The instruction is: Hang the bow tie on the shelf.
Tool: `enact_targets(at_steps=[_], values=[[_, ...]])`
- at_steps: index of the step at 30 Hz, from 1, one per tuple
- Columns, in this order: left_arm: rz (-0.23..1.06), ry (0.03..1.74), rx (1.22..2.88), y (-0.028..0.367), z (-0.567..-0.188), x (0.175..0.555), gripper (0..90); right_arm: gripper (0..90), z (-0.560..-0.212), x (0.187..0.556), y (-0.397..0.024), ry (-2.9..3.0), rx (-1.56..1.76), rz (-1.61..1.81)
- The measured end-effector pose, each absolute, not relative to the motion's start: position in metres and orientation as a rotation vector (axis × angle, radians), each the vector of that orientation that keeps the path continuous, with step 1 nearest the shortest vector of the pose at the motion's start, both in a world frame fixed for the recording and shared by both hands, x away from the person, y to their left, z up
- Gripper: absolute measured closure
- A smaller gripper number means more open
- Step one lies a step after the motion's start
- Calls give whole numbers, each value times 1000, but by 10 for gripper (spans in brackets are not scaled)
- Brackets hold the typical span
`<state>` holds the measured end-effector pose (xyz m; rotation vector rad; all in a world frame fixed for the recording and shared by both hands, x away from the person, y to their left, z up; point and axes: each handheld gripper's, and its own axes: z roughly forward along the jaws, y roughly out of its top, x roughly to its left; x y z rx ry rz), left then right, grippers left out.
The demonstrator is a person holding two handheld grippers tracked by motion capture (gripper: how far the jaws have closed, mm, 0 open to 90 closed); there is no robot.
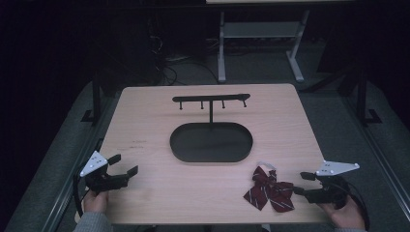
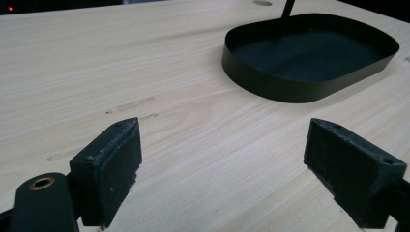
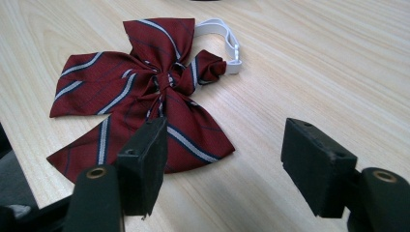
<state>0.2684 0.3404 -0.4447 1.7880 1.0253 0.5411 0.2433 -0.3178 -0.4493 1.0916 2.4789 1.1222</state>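
Note:
A dark red striped bow tie (image 1: 270,189) with a white strap (image 1: 266,166) lies flat near the table's front right. In the right gripper view the bow tie (image 3: 145,92) spreads just ahead of the jaws, its strap (image 3: 227,41) behind it. My right gripper (image 1: 301,183) rests right of the bow, open, nothing between its pads (image 3: 223,162). My left gripper (image 1: 124,165) sits at the front left, open and empty (image 2: 223,164). A black oval tray (image 1: 211,142) with a hook stand (image 1: 211,99) occupies the table's middle; its wall (image 2: 300,87) lies ahead of the left jaws.
The light wood table (image 1: 145,125) has bare room on its left half. Its front edge is close to both hands. A white-legged table frame (image 1: 261,43) stands on the dark floor beyond the far edge.

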Motion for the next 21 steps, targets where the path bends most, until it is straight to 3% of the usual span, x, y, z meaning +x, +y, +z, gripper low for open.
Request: enact_targets(at_steps=[21], values=[[553,1023,1825,337,-447,270,128,319,-435,256,-303,2514,1016,1123]])
